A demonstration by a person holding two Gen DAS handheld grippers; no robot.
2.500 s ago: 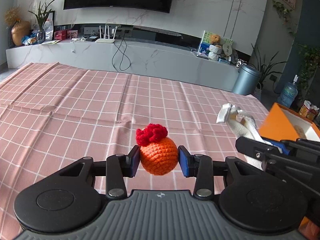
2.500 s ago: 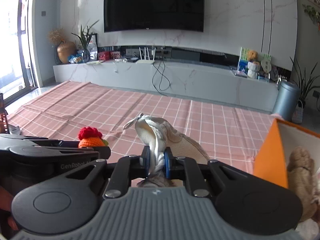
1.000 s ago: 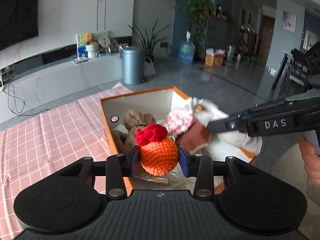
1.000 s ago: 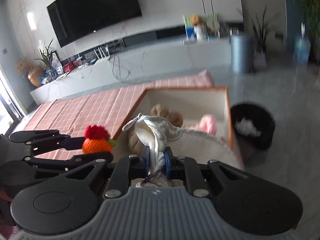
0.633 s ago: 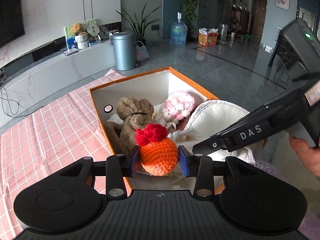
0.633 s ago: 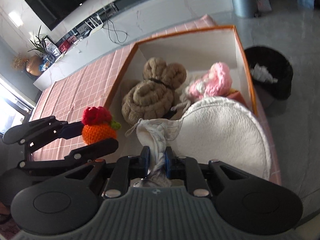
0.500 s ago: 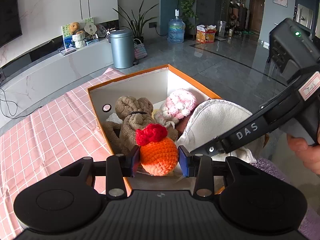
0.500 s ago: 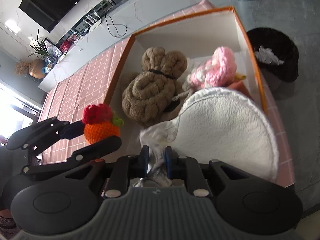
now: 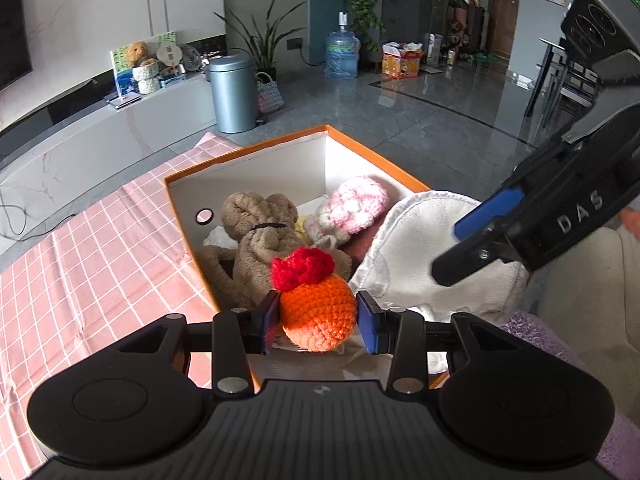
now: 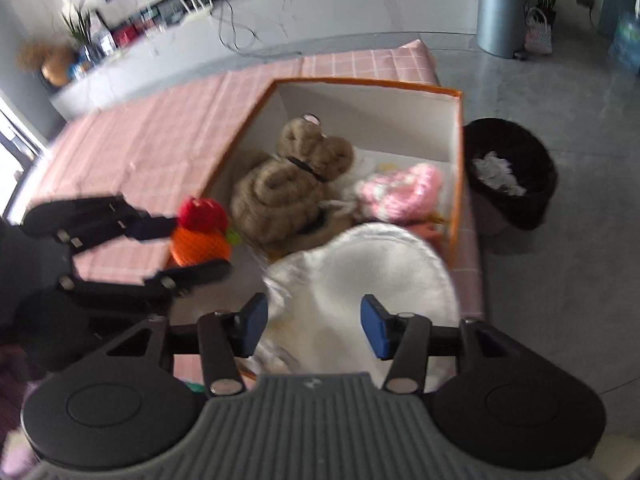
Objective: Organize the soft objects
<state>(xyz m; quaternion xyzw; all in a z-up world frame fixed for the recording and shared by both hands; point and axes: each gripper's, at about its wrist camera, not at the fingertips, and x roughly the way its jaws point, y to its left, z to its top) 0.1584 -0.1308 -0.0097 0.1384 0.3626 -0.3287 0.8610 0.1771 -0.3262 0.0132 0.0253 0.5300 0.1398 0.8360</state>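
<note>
Right tongs have just opened, releasing the white plush cloth onto the near end of the orange box at the table's corner, while left tongs clamp the orange crocheted ball above the box, so its drop is judged next.

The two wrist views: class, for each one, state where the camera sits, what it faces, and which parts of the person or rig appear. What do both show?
Left wrist: on the left gripper, which clamps the orange crochet ball over the orange box; the right gripper crosses in.
Right wrist: on the right gripper, jaws just opened above the white plush, nothing clamped.
Shared: box, brown plush, pink crochet toy.
</note>
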